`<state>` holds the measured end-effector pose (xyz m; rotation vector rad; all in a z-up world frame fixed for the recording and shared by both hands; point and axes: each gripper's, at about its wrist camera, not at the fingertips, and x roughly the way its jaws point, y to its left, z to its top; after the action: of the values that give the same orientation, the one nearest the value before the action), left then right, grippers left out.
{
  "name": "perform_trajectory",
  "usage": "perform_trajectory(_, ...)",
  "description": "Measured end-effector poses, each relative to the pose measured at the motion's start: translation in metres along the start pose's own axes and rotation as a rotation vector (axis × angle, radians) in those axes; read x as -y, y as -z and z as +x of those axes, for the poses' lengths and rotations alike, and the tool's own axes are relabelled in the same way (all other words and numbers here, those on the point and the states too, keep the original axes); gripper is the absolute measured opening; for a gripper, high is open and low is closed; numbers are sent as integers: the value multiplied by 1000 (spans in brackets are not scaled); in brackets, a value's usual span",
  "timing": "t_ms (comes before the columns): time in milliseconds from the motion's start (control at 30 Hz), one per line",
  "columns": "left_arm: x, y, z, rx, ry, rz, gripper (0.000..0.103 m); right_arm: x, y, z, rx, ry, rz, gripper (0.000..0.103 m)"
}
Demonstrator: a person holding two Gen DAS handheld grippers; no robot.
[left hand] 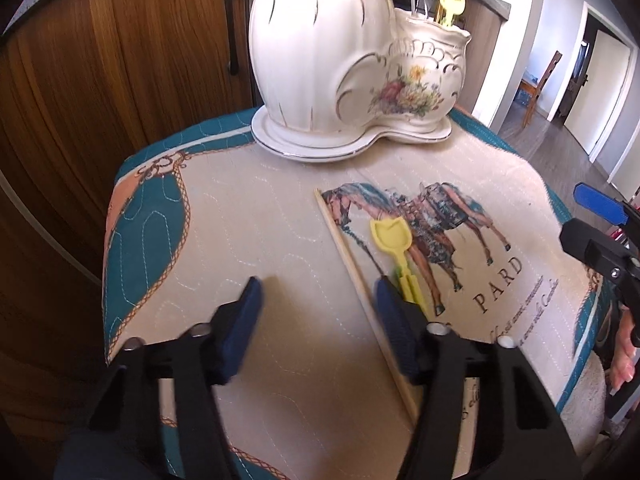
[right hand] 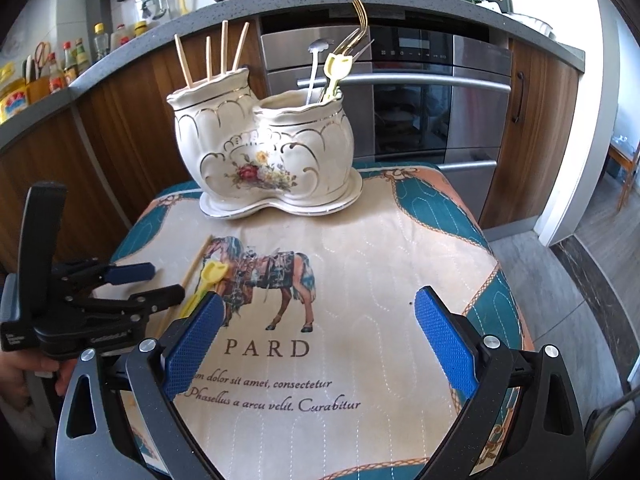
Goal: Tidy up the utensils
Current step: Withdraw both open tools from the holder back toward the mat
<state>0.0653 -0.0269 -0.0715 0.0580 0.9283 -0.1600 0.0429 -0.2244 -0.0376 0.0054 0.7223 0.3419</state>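
Observation:
A wooden chopstick [left hand: 352, 276] [right hand: 196, 264] and a yellow plastic spoon [left hand: 390, 236] [right hand: 214, 272] lie side by side on the horse-print cloth [left hand: 280, 220]. My left gripper [left hand: 318, 304] [right hand: 160, 282] hangs low over them with its jaws apart. The chopstick runs just inside its right finger [left hand: 394, 328], the spoon's handle just outside it, and the pads press on nothing. My right gripper [right hand: 320, 320] [left hand: 588, 220] is open and bare over the printed lettering. The white floral two-pot holder [left hand: 320, 60] [right hand: 260, 152] holds chopsticks [right hand: 216, 52] in one pot and forks and spoons [right hand: 336, 64] in the other.
The cloth covers a small table with its edges close on all sides. Behind stand wooden cabinet doors [left hand: 120, 80], a steel oven [right hand: 400, 92] and a counter [right hand: 280, 0] with pans and bottles. A hallway with a chair [left hand: 540, 84] opens to the right.

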Motion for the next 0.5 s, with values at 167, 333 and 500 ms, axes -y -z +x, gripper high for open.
perform_trajectory(167, -1, 1, -2, 1, -6, 31, 25, -5, 1, 8, -39, -26, 4, 96)
perform_trajectory(333, -13, 2, -5, 2, 13, 19, 8, -25, 2, 20, -92, -73, -41, 96)
perform_trajectory(500, -22, 6, -11, 9, 26, 13, 6, -54, 4, 34, -148, -135, -97, 92)
